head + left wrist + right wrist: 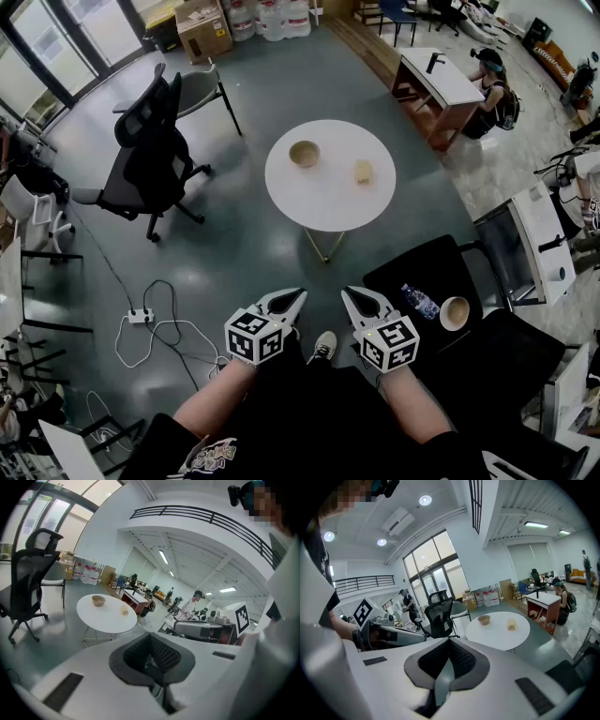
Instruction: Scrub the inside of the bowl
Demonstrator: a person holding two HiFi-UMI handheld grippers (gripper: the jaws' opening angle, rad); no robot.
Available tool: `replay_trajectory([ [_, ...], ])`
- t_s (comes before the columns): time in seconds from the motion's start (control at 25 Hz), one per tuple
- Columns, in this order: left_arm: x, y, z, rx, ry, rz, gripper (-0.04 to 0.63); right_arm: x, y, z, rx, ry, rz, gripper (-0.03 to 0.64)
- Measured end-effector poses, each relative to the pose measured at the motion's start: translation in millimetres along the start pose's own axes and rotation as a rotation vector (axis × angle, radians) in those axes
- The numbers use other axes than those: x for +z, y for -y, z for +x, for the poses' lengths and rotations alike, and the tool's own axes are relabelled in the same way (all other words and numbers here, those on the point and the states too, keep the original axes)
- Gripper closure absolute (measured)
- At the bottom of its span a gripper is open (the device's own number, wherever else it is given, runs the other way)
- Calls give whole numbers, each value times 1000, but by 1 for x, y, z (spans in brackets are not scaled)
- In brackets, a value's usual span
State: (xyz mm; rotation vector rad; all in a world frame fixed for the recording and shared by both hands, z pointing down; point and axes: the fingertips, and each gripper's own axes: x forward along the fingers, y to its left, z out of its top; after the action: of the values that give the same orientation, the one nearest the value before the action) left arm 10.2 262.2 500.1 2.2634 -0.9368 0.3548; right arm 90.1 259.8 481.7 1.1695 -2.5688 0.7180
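Note:
A tan bowl point(304, 154) stands on the round white table point(328, 202), left of a small yellowish sponge point(364, 172). Both show again in the left gripper view, bowl point(98, 600) and sponge point(124, 611), and in the right gripper view, bowl point(483, 619) and sponge point(511, 626). My left gripper point(296, 297) and right gripper point(349, 295) are held side by side near my body, well short of the table. Both are shut with nothing between the jaws.
A black office chair point(150, 155) stands left of the table. A black chair point(441, 281) at my right carries a water bottle point(419, 301) and a second bowl point(455, 313). A power strip with cables point(141, 317) lies on the floor. A person sits at a desk point(441, 84).

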Motion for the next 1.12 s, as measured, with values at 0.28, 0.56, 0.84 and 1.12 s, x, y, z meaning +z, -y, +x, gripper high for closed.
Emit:
replay_trajectory([
  [0.28, 0, 0, 1, 0, 1, -1, 589, 0, 0, 0, 0, 3, -1, 597],
  [0.56, -1, 1, 3, 0, -2, -4, 589, 1, 4, -2, 0, 25, 23, 595],
  [0.84, 5, 0, 0, 13, -6, 3, 589, 4, 7, -3, -1, 31, 42, 595],
  [1.12, 16, -8, -2, 37, 8, 12, 589, 6, 5, 0, 18, 25, 43, 595],
])
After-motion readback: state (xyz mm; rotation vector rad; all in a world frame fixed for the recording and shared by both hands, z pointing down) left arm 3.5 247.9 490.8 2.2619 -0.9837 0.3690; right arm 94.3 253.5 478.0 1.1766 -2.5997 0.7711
